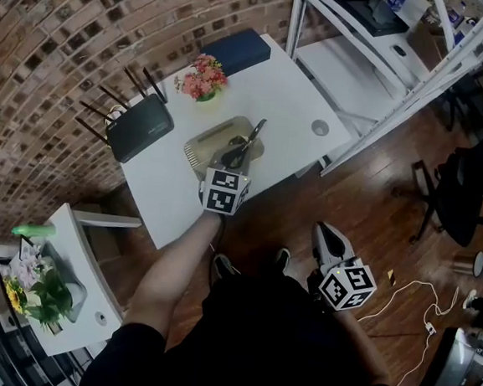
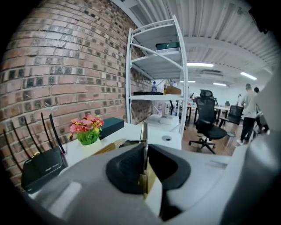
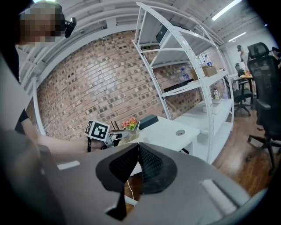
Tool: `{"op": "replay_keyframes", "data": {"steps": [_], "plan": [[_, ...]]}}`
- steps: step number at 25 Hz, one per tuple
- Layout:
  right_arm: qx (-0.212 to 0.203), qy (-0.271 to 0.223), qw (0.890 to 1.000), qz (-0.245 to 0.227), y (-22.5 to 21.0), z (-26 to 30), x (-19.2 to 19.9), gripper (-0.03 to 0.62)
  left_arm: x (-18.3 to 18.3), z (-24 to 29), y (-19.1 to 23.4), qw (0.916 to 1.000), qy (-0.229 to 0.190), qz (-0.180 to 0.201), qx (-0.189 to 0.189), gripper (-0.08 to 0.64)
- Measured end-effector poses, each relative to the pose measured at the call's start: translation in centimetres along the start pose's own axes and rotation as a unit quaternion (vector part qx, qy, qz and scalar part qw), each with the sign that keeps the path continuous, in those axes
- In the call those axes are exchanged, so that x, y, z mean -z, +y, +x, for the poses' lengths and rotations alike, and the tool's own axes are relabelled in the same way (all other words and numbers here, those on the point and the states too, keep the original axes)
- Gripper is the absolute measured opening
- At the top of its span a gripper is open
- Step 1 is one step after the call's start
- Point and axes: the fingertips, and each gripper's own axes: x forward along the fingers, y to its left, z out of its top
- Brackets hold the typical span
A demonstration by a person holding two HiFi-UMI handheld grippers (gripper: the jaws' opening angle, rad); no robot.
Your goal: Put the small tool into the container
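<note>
In the head view my left gripper (image 1: 233,157) reaches over the white table (image 1: 292,92) and is shut on a slim dark metal tool (image 1: 252,138). The tool sticks out forward above a shallow tan container (image 1: 202,148). The left gripper view shows the jaws pressed on the tool's thin blade (image 2: 143,134), with the container's edge (image 2: 109,146) just beyond. My right gripper (image 1: 328,240) hangs low beside the person's lap, over the wooden floor. In its own view the right gripper (image 3: 138,148) is shut with nothing between its jaws.
A black router (image 1: 140,126) with antennas stands left of the container. A pot of pink flowers (image 1: 203,77) and a dark blue box (image 1: 237,51) sit behind it. A white shelving rack (image 1: 380,49) stands at the right. Cables (image 1: 417,304) lie on the floor.
</note>
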Motion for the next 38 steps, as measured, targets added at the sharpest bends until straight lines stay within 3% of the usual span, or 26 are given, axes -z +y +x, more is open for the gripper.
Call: {"op": "replay_keyframes", "data": {"steps": [3, 13, 18, 21, 25, 30, 35, 38], "plan": [[-0.002, 0.001, 1.0, 0.0, 0.2, 0.2, 0.1, 0.012, 1.2, 0.3, 0.4, 0.9994, 0.023, 0.021, -0.014, 0.036], [-0.003, -0.004, 1.0, -0.003, 1.3, 0.6, -0.2, 0.011, 2.8, 1.4, 0.1, 0.9908, 0.126, 0.051, 0.001, 0.025], [-0.001, -0.01, 1.0, -0.003, 2.2, 0.7, -0.3, 0.011, 1.7, 0.3, 0.0, 0.9908, 0.123, 0.056, 0.01, 0.082], [-0.004, -0.013, 1.0, -0.005, 3.0, 0.9, -0.3, 0.011, 0.2, -2.1, 0.2, 0.9951, 0.096, 0.022, 0.013, 0.106], [-0.015, -0.009, 1.0, -0.01, 5.0, 1.7, 0.1, 0.011, -1.1, -7.4, -1.0, 0.9945, 0.043, -0.074, 0.061, 0.096], [-0.018, 0.022, 1.0, -0.012, 7.8, 1.9, 2.3, 0.011, 0.6, -14.4, -4.1, 0.9775, -0.005, -0.167, 0.128, 0.063], [-0.003, 0.061, 0.998, -0.009, 10.1, 1.2, 6.0, 0.011, 6.6, -18.0, -5.9, 0.9561, 0.021, -0.243, 0.163, 0.033], [0.006, 0.072, 0.997, -0.006, 10.6, 0.3, 7.6, 0.011, 9.6, -19.8, -7.0, 0.9478, 0.037, -0.267, 0.17, 0.028]]}}
